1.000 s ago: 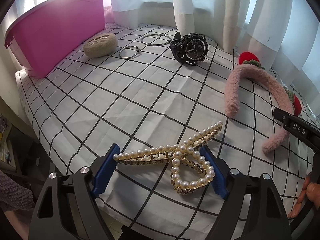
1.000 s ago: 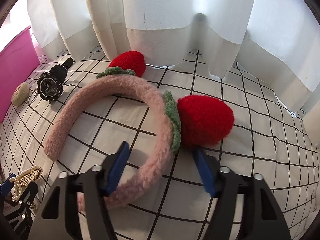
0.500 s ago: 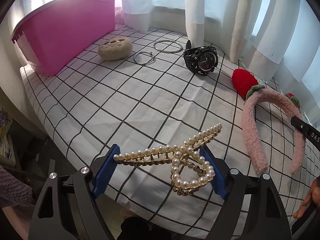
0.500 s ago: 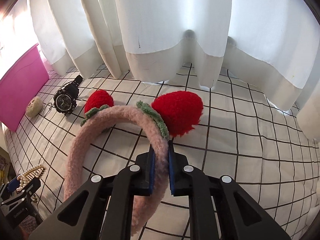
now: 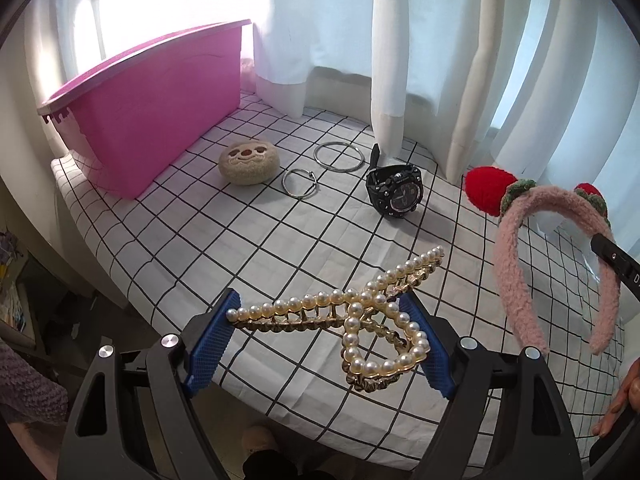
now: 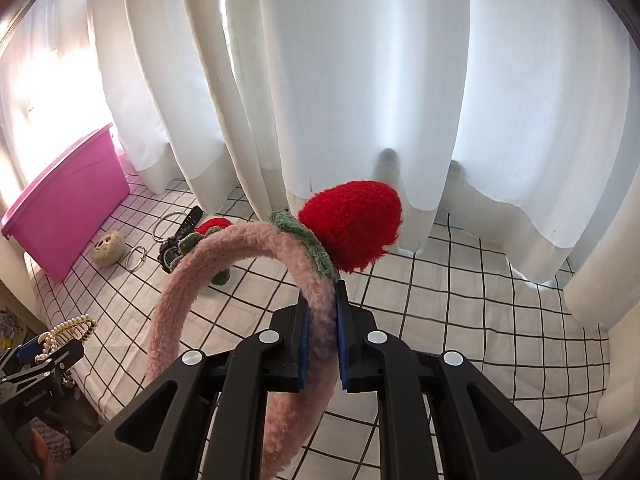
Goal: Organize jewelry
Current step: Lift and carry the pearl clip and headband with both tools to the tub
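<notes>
Fluffy and light, the pink headband (image 6: 188, 292) hangs above the tabletop (image 6: 460, 292) clenched in your right claw (image 6: 322, 344) at its stiff band, while your left claw (image 5: 320, 340) grips the fragile, slippery pearl hair clip (image 5: 352, 312) by its ends, so squeeze gently.

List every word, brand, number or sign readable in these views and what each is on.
"GenRobot.AI": white print on the left gripper body, right wrist view.
"D": cut off by the frame edge, on the right gripper body, left wrist view.
Black watch: dial and bezel markings too small to read.
Nothing readable on the pink bin.
</notes>
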The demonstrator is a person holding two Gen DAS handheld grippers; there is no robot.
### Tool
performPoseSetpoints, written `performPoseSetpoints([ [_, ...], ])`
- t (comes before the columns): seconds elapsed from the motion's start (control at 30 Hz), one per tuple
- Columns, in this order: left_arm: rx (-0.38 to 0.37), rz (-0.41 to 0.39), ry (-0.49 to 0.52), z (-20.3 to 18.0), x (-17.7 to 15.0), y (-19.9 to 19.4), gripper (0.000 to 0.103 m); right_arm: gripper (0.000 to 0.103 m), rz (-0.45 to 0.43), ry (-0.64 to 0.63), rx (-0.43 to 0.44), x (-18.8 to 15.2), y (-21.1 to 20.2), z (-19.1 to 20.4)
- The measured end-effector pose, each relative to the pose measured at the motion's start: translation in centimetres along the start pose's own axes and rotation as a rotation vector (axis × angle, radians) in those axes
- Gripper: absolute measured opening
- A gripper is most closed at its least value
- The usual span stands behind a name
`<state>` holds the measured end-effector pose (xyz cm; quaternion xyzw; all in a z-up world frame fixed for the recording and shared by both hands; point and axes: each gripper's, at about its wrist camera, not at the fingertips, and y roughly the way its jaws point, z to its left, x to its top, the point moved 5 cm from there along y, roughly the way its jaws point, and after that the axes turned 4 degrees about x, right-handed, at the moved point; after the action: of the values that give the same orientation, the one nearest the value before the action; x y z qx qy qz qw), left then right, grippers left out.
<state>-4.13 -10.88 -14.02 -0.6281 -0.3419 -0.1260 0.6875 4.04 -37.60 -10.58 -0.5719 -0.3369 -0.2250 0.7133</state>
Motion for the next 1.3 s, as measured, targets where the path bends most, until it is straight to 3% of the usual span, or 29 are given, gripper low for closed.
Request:
performPoseSetpoints([
  [0.3,0.019,-0.105,-0.049,3.8,5.7,-5.4,0.079,0.011,-0.102,-0.045,0.119,6.0,-2.9,5.1],
  [0.67,0.048,-0.279,-0.048,14.0,16.5,-8.9,0.079,0.011,-0.209,-0.163,0.243,14.9,-2.3,19.5],
  [0.9,0.056,-0.321,-0.035,22.6,23.1,-6.4,0.079,0.011,-0.212,-0.224,0.297,19.9,1.2,30.8],
  [1.1,0.046,-0.268,-0.057,28.7,27.0,-2.0,0.079,0.011,-0.168,-0.28,0.299,22.4,5.9,38.6],
  [1.3,0.021,-0.179,-0.088,31.9,28.7,2.8,0.079,0.011,-0.103,-0.356,0.276,23.8,10.4,44.2],
])
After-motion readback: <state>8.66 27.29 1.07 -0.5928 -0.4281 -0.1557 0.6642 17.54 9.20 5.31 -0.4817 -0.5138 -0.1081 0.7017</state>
